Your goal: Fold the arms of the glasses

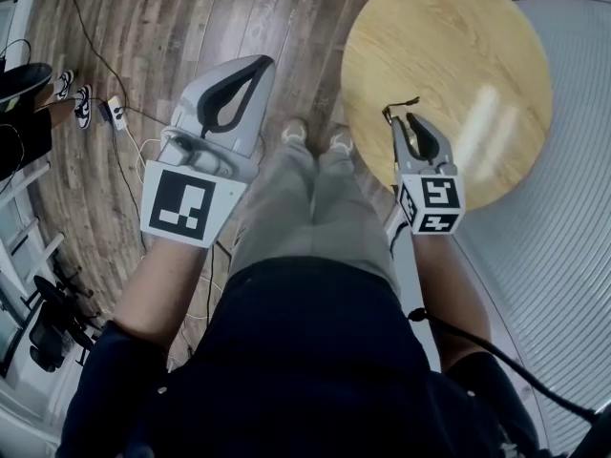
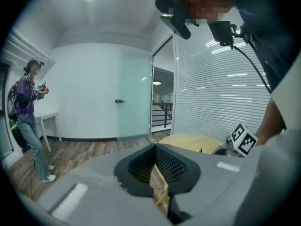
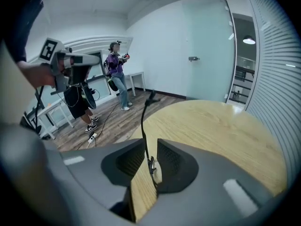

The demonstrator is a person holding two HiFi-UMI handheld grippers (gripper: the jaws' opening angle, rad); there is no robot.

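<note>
My right gripper [image 1: 403, 122] hangs over the near edge of the round wooden table [image 1: 477, 55], shut on the black glasses [image 1: 400, 106]. Only a thin black arm pokes out past the jaw tips. In the right gripper view that arm of the glasses [image 3: 144, 119] rises from the hinge pinched between the jaws of the right gripper [image 3: 150, 147]; the lenses are hidden. My left gripper [image 1: 262, 65] is held over the wooden floor, left of the table and apart from the glasses. In its own view the left gripper [image 2: 155, 147] is shut with nothing in it.
The person's legs and shoes [image 1: 315, 136] stand between the two grippers. Cables and a power strip [image 1: 116, 113] lie on the floor at the left. A slatted blind wall [image 1: 563, 237] runs along the right. Another person [image 3: 116, 74] stands by a desk across the room.
</note>
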